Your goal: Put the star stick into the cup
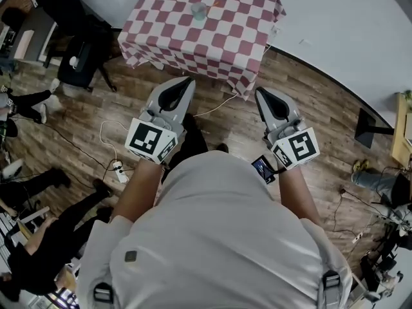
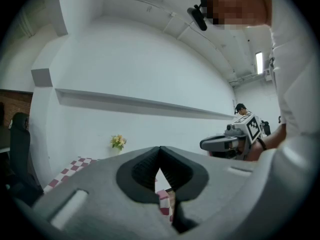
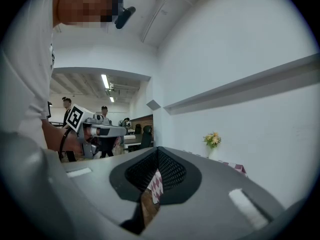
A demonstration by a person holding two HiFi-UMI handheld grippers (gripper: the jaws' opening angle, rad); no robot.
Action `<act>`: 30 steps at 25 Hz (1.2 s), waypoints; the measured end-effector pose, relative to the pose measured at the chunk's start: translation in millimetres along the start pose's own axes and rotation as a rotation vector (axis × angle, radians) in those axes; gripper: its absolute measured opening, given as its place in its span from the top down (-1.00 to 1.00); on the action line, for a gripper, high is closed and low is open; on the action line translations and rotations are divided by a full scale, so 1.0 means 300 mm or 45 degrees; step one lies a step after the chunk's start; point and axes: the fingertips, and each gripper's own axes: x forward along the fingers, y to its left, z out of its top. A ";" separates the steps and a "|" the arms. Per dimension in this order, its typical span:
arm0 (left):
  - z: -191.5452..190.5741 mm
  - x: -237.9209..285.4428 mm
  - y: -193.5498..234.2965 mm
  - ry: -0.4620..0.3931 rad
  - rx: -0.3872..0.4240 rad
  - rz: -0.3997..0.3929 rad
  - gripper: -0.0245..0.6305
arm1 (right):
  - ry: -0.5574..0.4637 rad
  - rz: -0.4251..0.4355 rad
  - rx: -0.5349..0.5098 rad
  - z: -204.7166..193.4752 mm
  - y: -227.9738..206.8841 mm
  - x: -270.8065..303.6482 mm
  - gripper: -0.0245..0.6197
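While left gripper (image 1: 188,82) and right gripper (image 1: 261,94) hang over wood floor, jaws pressed together on nothing, task sits at approach. Cup (image 1: 199,10) on checkered table (image 1: 164,28), 12 o'clock; star stick not discernible. Next: step forward, locate stick, spread jaws.

The person wears a pale grey short-sleeved shirt (image 1: 219,237) and shoulder straps with black buckles (image 1: 331,280). The left gripper (image 1: 188,81) and right gripper (image 1: 260,93) are grey, with black ribbed pads (image 2: 142,171) and a black-and-white marker cube (image 1: 151,140) each.
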 end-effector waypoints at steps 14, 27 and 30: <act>-0.024 -0.160 -0.217 0.011 0.018 0.114 0.92 | -0.015 0.116 -0.013 -0.038 0.118 -0.209 0.90; -0.025 -0.188 -0.243 0.009 0.024 0.122 0.92 | -0.045 0.117 -0.015 -0.015 0.139 -0.235 0.90; -0.023 -0.188 -0.251 0.008 0.025 0.116 0.92 | -0.057 0.116 -0.022 -0.002 0.149 -0.242 0.90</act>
